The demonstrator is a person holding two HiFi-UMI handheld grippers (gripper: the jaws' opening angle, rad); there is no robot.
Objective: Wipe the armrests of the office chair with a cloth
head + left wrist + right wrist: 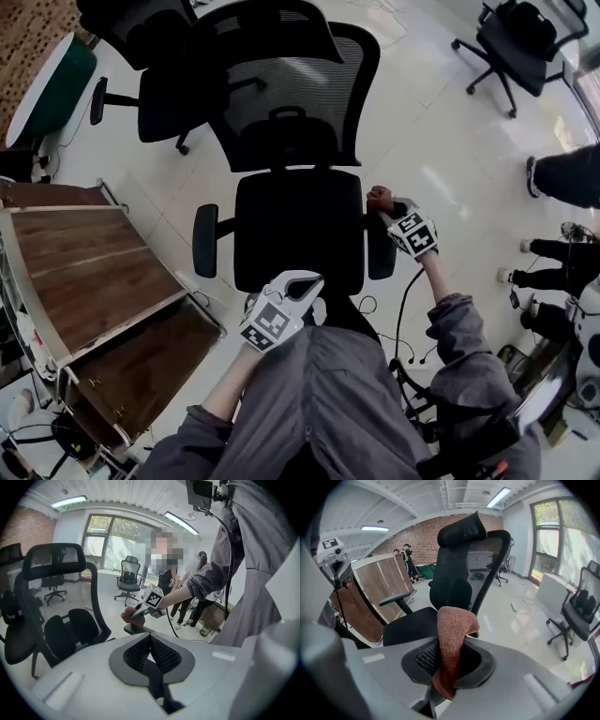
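Cloth [380, 199] rests on the back end of the chair's [298, 230] right armrest [382, 251] in my head view. It is pinched by the right gripper [384, 208], while the left gripper [302, 281] hovers at the chair's front edge. My left gripper view shows its jaws pressed together with nothing between them, and the cloth on the armrest beyond. My right gripper view shows those jaws clamped on the cloth, which folds over their tips.

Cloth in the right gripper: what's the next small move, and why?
Probably draw the right gripper toward you along the right armrest, keeping the cloth pressed down. The cloth sits at the armrest's far end, so most of its top lies nearer you.
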